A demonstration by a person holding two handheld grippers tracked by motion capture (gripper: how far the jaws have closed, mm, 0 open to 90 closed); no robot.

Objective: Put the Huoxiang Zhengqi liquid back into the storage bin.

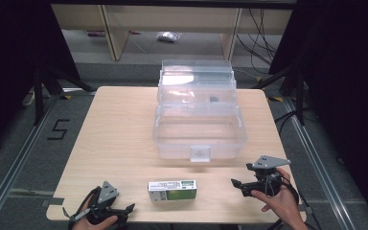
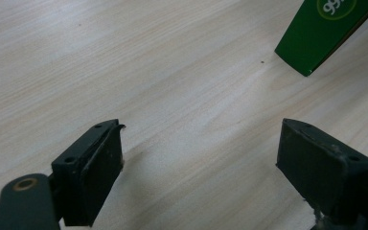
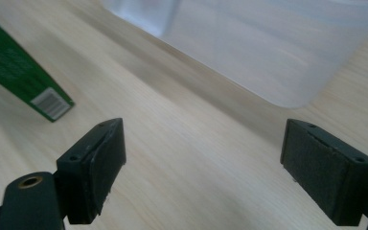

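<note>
Near the table's [image 1: 115,124] front edge, a small green-and-white box [image 1: 172,190], probably light, stiff cardboard best gripped across its narrow sides, lies flat between the left gripper [image 1: 127,209] and right gripper [image 1: 237,184], both spread wide and empty.

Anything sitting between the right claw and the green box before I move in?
Nothing: in the high view, bare wooden table separates the right claw from the green box. The right gripper view shows the same bare stretch.
</note>
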